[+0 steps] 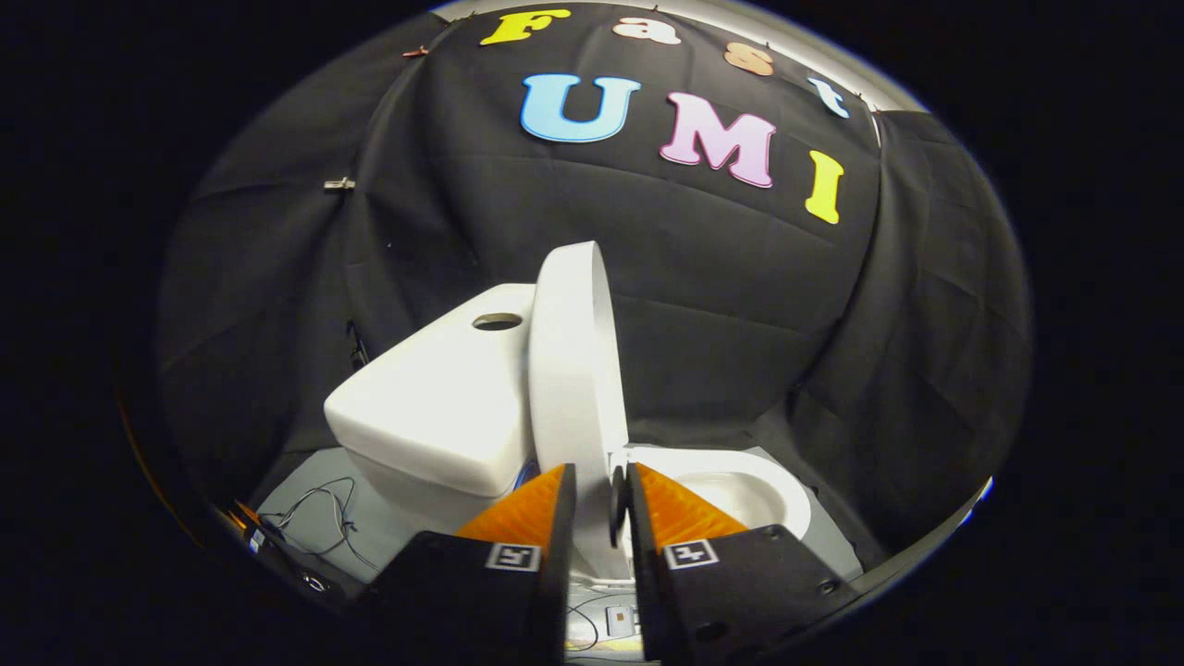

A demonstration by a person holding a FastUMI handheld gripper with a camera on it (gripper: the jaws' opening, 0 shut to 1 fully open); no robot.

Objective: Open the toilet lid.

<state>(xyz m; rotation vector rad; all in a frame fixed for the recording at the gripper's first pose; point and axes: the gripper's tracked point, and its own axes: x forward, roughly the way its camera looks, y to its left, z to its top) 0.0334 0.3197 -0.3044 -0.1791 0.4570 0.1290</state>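
Observation:
A white toilet stands against the black cloth wall, seen from its side. Its lid (pixel 573 370) is raised almost upright, its back next to the tank (pixel 435 398), which has a round hole on top. The seat and bowl (pixel 749 486) lie open beyond my right finger. My gripper (pixel 599 476) is at the lid's lower edge, with the lid's rim between the two fingers and both fingers pressed against it. The lowest part of the lid is hidden behind the fingers.
Thin cables (pixel 324 518) trail over the grey floor (pixel 370 532) beside the tank. A small device (pixel 618 618) lies on the floor below the fingers. The black cloth closes in behind and to both sides of the toilet.

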